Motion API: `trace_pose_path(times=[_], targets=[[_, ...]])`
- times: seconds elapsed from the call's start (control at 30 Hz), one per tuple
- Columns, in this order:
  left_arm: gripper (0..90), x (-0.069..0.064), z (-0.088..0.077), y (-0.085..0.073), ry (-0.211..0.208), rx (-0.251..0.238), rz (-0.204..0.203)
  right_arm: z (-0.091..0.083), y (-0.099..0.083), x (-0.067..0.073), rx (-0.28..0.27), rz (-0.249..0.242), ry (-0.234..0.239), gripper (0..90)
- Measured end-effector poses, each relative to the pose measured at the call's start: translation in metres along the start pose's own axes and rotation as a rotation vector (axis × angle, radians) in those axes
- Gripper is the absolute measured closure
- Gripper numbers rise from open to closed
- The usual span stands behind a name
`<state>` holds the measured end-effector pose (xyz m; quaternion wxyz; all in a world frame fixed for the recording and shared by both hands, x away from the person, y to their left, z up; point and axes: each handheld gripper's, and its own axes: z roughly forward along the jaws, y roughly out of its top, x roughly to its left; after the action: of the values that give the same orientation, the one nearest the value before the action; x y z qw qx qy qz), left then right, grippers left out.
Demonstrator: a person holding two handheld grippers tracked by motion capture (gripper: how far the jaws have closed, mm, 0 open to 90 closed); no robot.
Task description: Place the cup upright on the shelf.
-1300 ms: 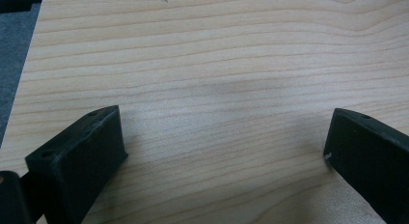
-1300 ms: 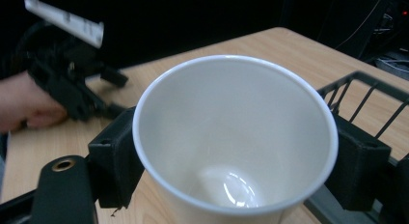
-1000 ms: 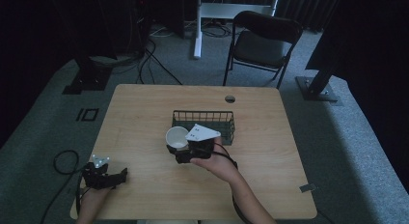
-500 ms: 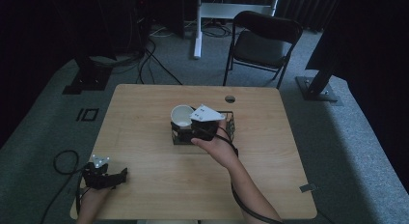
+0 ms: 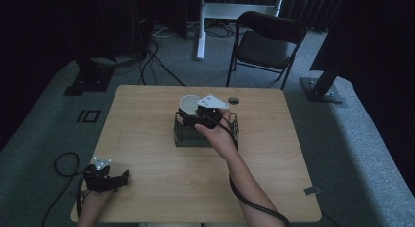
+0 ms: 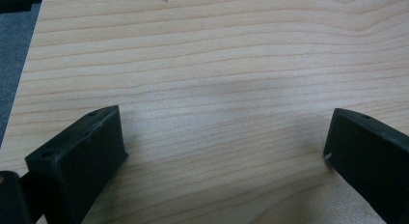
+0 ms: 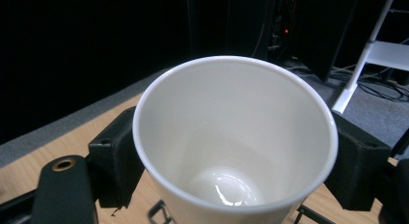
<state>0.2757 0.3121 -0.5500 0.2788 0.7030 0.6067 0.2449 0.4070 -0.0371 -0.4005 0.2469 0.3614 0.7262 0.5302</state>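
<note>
pale woodgrain runs across the table [image 5: 147,139], smooth and matte. left gripper [image 5: 105,179] rests low at the near-left corner, its blunt black jaws spread wide over bare wood. right gripper [image 5: 195,117], arm stretched forward, pinches a glossy round white paper cup [image 7: 236,137] upright above the dark wire basket [image 5: 186,136].
</note>
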Motion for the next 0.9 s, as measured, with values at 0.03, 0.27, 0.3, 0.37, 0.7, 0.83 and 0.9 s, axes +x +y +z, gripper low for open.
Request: trace_pose_path(times=[0.03, 0.27, 0.3, 0.37, 0.7, 0.83, 0.9], targets=[[0.9, 0.000, 0.000, 0.000, 0.000, 0.000, 0.000, 0.006, -0.002, -0.002, 0.009, 0.005, -0.003, 20.1], [0.9, 0.000, 0.000, 0.000, 0.000, 0.000, 0.001, 0.022, -0.012, -0.004, 0.049, 0.028, -0.016, 20.1], [0.9, 0.000, 0.000, 0.000, 0.000, 0.000, 0.001, 0.022, -0.012, -0.004, 0.049, 0.028, -0.016, 20.1], [0.9, 0.000, 0.000, 0.000, 0.000, 0.001, 0.000, 0.029, -0.018, -0.005, 0.066, 0.036, -0.020, 20.1], [0.9, 0.000, 0.000, 0.000, 0.000, 0.002, 0.002, 0.044, -0.035, -0.005, 0.120, 0.041, -0.029, 20.1], [0.9, 0.000, 0.000, 0.000, 0.000, 0.002, 0.002, 0.049, -0.045, -0.007, 0.155, 0.045, -0.033, 20.1], [0.9, 0.000, 0.000, 0.000, 0.000, 0.002, 0.002, 0.049, -0.045, -0.008, 0.150, 0.052, -0.033, 20.1]])
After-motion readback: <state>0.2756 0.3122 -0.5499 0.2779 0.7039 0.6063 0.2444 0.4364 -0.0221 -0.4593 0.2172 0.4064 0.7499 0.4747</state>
